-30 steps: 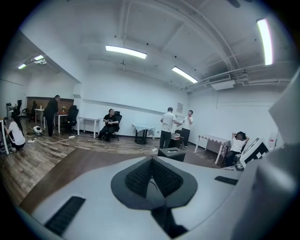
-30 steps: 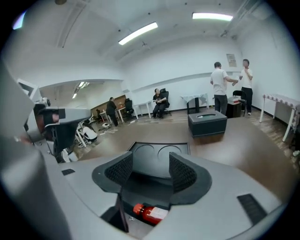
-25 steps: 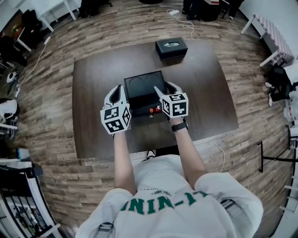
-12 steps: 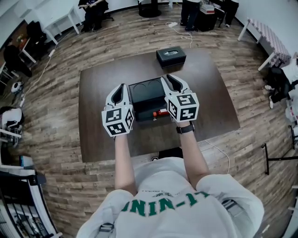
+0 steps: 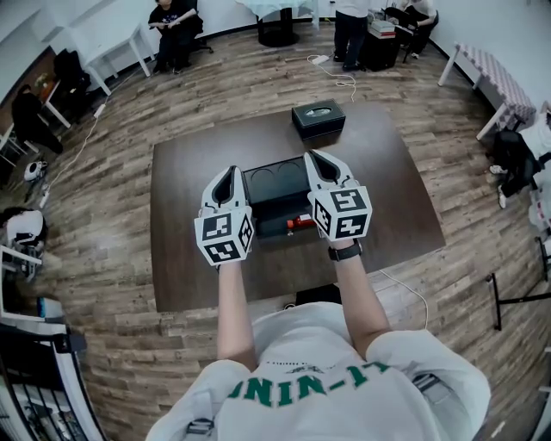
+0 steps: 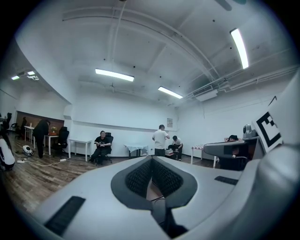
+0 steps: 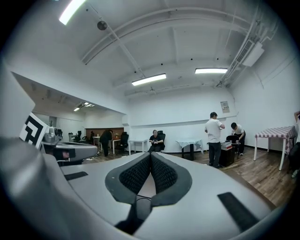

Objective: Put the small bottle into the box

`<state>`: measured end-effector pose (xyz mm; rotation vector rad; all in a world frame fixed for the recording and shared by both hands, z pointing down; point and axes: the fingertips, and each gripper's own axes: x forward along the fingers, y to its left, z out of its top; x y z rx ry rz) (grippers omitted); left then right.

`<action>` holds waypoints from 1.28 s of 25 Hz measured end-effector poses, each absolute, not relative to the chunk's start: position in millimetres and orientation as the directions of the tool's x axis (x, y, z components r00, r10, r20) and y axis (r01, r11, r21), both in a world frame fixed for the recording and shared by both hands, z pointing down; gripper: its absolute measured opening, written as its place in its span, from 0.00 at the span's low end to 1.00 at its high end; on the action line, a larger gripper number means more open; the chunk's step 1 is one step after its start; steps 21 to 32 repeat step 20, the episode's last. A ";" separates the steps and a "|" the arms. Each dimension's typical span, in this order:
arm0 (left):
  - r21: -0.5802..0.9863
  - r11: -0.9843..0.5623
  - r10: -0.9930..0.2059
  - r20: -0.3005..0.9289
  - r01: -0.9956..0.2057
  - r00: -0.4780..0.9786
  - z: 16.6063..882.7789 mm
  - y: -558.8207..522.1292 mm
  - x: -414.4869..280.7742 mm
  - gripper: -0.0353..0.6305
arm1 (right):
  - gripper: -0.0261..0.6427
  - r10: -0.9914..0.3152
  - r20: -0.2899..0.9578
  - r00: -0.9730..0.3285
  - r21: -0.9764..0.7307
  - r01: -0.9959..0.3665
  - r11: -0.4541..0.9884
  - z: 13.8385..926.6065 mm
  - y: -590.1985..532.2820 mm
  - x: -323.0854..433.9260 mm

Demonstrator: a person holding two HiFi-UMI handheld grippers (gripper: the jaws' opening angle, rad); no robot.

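Close to the person's body, two bare arms reach out over the brown bench [image 5: 181, 258]. Each hand holds a claw with a black and white cube on it. The left claw [image 5: 230, 172] is shut and holds nothing. Its own camera shows its dark pads [image 6: 139, 177] touching at the tip. The right claw [image 5: 312, 157] is shut and empty too, and its pads [image 7: 135, 174] are pressed together at the tip. Both claws point away from the person, one on each side of the black box [image 5: 275, 185]. The small bottle [image 5: 300, 224] is red. It lies on its side on the low near part of the black box, just beside the right claw's cube. Two round holes show in the back part of the box. Past it, a smaller black box [image 5: 318, 119] with an oval hole on top sits near the far edge of the bench. Far off, people [image 5: 176, 21] sit and stand by white tables on the wood floor [image 5: 103, 172].
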<state>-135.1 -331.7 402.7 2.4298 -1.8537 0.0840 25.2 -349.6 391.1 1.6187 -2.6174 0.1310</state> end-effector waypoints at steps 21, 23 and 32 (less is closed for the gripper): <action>0.062 -0.282 -0.954 0.086 -0.957 0.287 407.3 -344.7 -138.6 0.06 | 0.06 -0.890 0.122 -0.439 -0.085 -0.898 0.431 399.2 -358.0 23.6; 0.062 -0.282 -0.954 0.086 -0.957 0.287 407.3 -344.7 -138.6 0.06 | 0.06 -0.890 0.122 -0.439 -0.085 -0.898 0.431 399.2 -358.0 23.6; 0.062 -0.282 -0.954 0.086 -0.957 0.287 407.3 -344.7 -138.6 0.06 | 0.06 -0.890 0.122 -0.439 -0.085 -0.898 0.431 399.2 -358.0 23.6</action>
